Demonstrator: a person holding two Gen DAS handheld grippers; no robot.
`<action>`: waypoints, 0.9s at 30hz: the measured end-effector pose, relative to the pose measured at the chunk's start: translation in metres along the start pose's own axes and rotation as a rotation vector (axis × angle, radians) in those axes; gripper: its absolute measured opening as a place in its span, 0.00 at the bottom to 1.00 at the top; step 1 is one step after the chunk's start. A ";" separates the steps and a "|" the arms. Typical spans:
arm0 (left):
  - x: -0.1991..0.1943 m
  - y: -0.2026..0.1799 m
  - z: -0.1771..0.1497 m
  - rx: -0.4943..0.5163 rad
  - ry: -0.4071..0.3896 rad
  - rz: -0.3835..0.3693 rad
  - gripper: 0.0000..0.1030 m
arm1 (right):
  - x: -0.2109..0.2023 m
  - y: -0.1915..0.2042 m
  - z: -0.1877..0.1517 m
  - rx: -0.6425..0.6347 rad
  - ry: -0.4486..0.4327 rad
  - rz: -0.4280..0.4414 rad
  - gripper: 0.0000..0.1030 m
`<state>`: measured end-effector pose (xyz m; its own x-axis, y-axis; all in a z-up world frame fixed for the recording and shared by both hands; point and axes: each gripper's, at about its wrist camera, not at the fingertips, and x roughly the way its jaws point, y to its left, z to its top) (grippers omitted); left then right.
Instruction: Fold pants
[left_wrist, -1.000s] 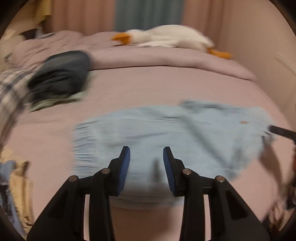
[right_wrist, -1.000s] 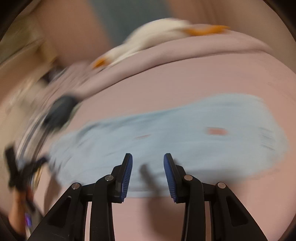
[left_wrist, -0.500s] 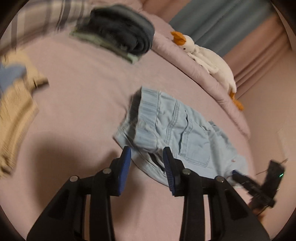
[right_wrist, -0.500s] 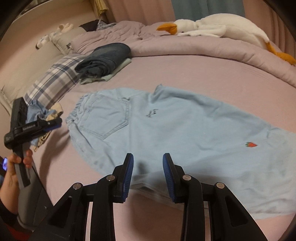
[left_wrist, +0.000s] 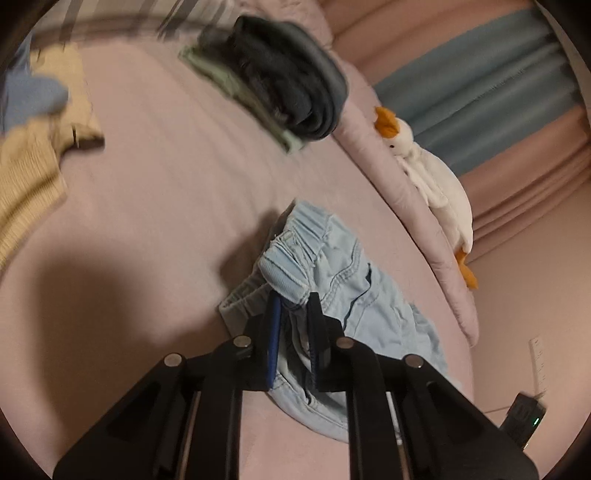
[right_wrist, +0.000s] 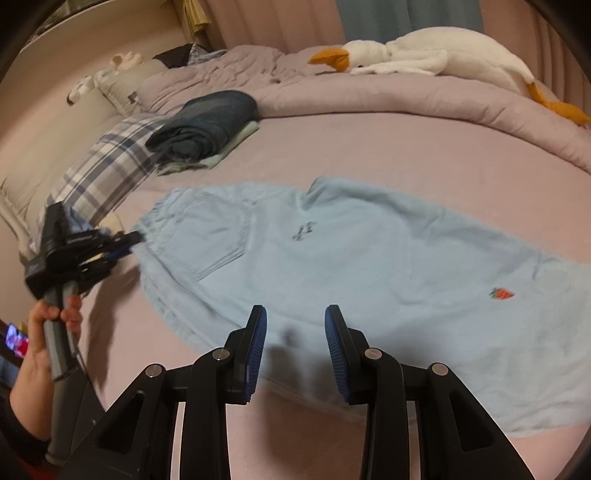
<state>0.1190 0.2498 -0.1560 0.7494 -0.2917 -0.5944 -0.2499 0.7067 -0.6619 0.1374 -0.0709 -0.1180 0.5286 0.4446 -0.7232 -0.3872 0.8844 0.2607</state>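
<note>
Light-blue pants (right_wrist: 369, 258) spread flat on pink bed sheet (right_wrist: 369, 147). Waistband corner pinched in left gripper (left_wrist: 293, 301), jaws just closed on fabric. Right gripper (right_wrist: 295, 325) held parted over near pants edge, nothing clamped between pads.

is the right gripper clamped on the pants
No, the right gripper hangs open over the near edge of the light blue pants, its pads apart with no cloth pinched between them.
</note>
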 end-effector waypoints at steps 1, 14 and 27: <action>-0.001 -0.003 -0.001 0.032 0.013 0.013 0.12 | 0.000 -0.001 0.002 0.002 -0.003 -0.001 0.35; -0.035 -0.023 0.005 0.384 -0.042 0.259 0.35 | 0.028 -0.015 0.013 0.009 0.201 0.091 0.35; 0.069 -0.048 -0.033 0.580 0.251 0.164 0.22 | 0.160 -0.041 0.119 0.228 0.393 0.198 0.23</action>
<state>0.1624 0.1746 -0.1808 0.5461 -0.2429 -0.8018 0.0751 0.9674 -0.2419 0.3278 -0.0192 -0.1686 0.1198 0.5591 -0.8204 -0.2532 0.8162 0.5193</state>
